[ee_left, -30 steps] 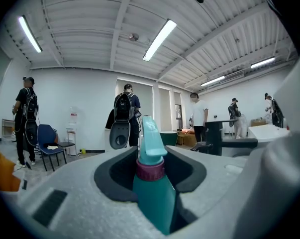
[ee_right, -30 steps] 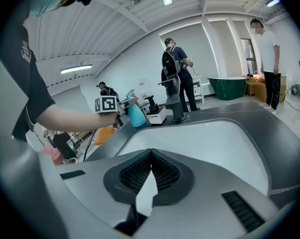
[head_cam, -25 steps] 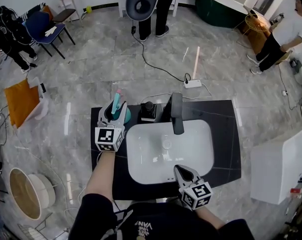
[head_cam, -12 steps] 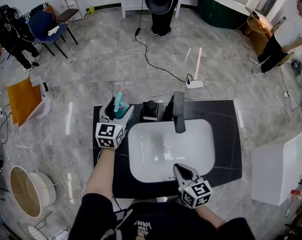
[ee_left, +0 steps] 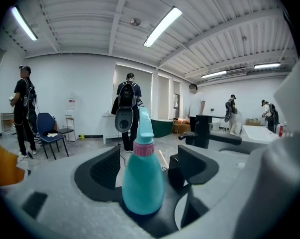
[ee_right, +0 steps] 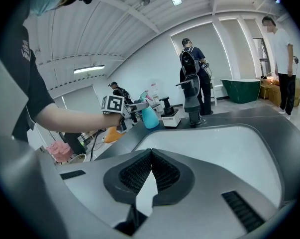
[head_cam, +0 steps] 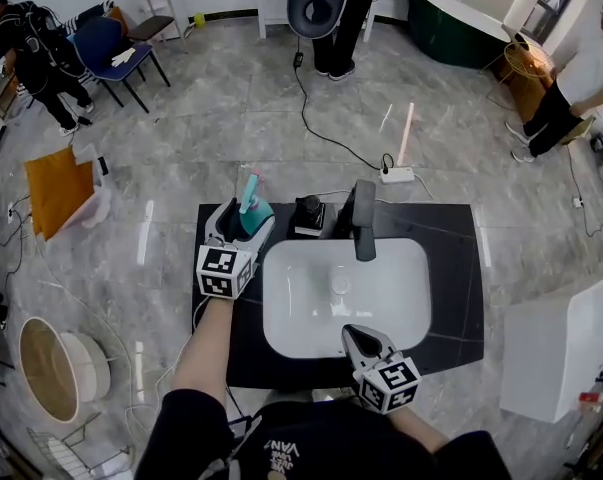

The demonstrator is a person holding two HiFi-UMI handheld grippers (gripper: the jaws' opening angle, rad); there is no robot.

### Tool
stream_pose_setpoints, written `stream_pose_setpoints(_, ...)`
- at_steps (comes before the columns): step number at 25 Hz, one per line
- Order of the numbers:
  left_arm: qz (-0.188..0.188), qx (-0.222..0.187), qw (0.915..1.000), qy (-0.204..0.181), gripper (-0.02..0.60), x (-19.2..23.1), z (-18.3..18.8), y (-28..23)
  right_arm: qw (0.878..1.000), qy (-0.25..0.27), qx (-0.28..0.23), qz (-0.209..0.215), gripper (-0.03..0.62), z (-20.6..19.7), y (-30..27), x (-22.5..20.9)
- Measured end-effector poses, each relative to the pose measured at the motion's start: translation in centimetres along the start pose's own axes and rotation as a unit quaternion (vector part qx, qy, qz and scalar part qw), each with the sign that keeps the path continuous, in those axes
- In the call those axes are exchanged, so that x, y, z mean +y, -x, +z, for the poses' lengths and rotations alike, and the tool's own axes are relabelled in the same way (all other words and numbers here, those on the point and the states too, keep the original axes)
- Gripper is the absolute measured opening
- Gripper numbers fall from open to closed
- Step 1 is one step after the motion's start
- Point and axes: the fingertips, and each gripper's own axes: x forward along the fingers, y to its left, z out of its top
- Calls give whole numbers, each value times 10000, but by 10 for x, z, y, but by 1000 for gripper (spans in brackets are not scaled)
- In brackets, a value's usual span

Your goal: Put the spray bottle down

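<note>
The teal spray bottle (head_cam: 254, 219) with a pink collar stands upright on the black counter (head_cam: 451, 268), at its back left corner. My left gripper (head_cam: 240, 225) surrounds it. Its jaws have just been opening, and the bottle (ee_left: 142, 185) stands between them with a gap on each side, so the left gripper (ee_left: 150, 169) is open. My right gripper (head_cam: 357, 340) hovers over the front rim of the white sink (head_cam: 401, 318), its jaws meeting at the tips with nothing in them. From the right gripper view, the right gripper (ee_right: 150, 156) looks across the basin toward the bottle (ee_right: 150, 117).
A black faucet (head_cam: 363, 218) and a black pump dispenser (head_cam: 309, 214) on a white block stand behind the sink. A power strip (head_cam: 397, 175) and cable lie on the floor beyond. People stand around the room, with chairs (head_cam: 116, 46) at far left.
The left jaws have spread apart from the bottle, which now stands free on the counter. The right gripper has stayed in place.
</note>
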Motion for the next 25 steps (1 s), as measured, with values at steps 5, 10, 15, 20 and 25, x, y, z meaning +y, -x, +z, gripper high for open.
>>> stream_pose_setpoints(5,186,158,9997,71,362,-8,-11,25,9998,113,-7,181,-2,1,4,6)
stream_pose_setpoints(10,368,211,9991,47,272,-17,-18,53,9990,239,-24,389,-2,-2,8,10)
stream_pose_setpoints(15,610,183,9980,-10,185,-28,-21,85,9974,375,-26,616,-2,-5,15,16)
stream_pose_setpoints(20,842,281,9961,-29,65,-45,-31,116,9953,497,-54,829,-2,-9,24,21)
stream_pose_setpoints(25,954,341,9949,38,12,-67,-38,143,9937,578,-122,954,-2,-11,38,22)
